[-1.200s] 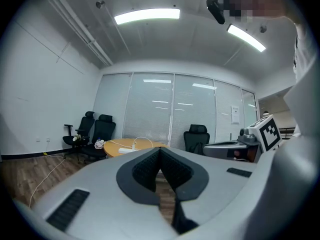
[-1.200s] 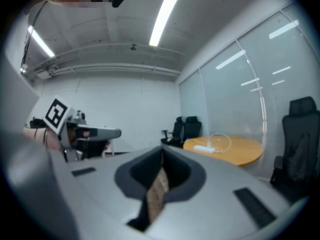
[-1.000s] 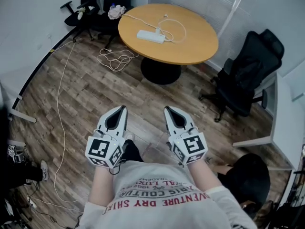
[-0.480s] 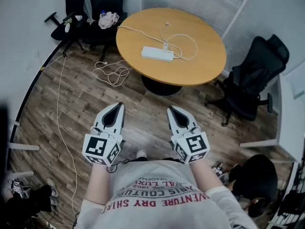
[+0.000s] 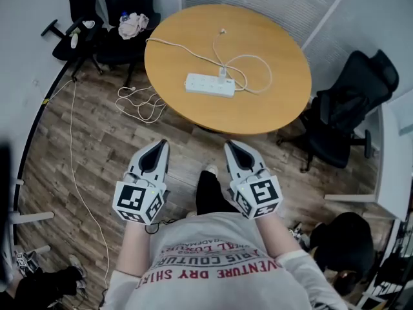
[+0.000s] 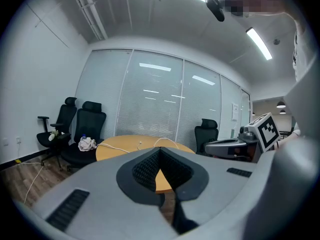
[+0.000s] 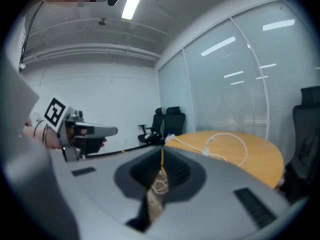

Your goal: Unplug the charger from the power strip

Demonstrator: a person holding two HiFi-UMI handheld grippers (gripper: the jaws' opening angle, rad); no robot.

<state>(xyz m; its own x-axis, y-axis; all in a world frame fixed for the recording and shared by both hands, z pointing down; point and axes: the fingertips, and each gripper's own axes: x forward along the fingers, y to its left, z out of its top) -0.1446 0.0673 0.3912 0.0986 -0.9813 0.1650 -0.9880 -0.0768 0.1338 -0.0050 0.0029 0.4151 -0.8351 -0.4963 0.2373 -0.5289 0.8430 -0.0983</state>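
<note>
A white power strip lies on the round wooden table, with a small white charger plugged into its far side. The charger's white cable loops over the tabletop. My left gripper and right gripper are held side by side over the wooden floor, short of the table's near edge. Both are shut with nothing in them. The left gripper view shows the left gripper pointing at the table. The right gripper view shows the right gripper, the cable and the charger.
Two black office chairs stand at the back left, one with a cloth bundle on its seat. Another black chair stands right of the table. The strip's white lead coils on the floor. A white desk is at the right.
Both grippers have come forward towards the table, which now lies closer and fuller in the head view. Their jaws stay shut.
</note>
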